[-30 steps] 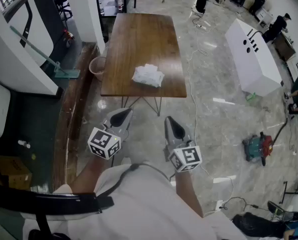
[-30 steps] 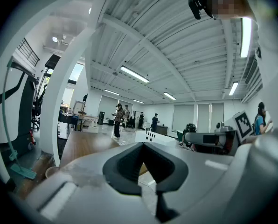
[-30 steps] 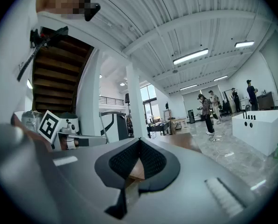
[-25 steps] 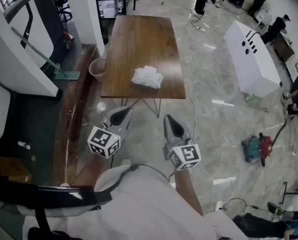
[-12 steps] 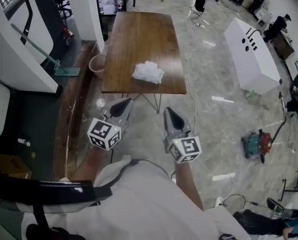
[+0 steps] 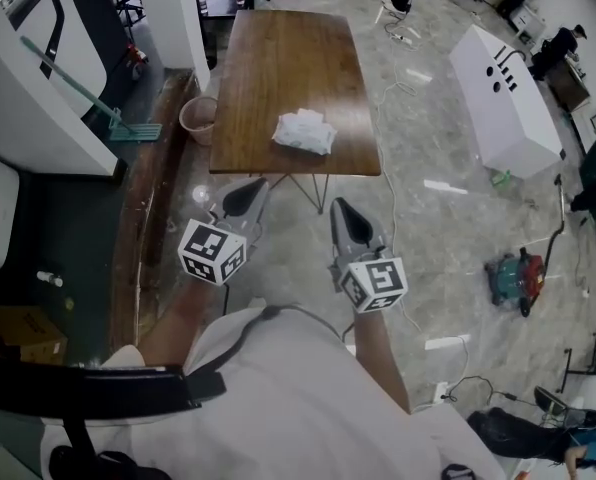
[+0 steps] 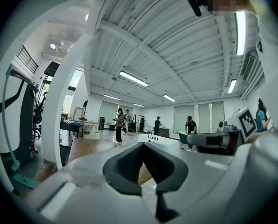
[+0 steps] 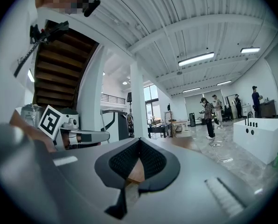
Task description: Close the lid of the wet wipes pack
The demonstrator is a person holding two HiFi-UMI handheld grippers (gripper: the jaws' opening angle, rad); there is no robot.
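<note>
The white wet wipes pack (image 6: 304,131) lies on the brown wooden table (image 6: 278,58), near its front edge. In the head view it is too small to tell how its lid stands. Both grippers hover over the floor, short of the table's near edge and well apart from the pack. My left gripper (image 6: 246,190) points level at the table with its jaws shut on nothing. My right gripper (image 6: 342,208) is beside it, also shut and empty. In the left gripper view (image 7: 142,144) and the right gripper view (image 8: 139,141) only a sliver of tabletop shows past the closed jaws.
A pink bucket (image 6: 198,118) stands on the floor by the table's left front corner. A white pillar (image 6: 168,8) and a teal mop (image 6: 88,88) are at the left. To the right are cables, a long white box (image 6: 506,88) and a red-green machine (image 6: 518,280).
Both grippers have crept a little closer to the table's near edge, the right one slightly more. Their jaws stay shut. The pack has not moved.
</note>
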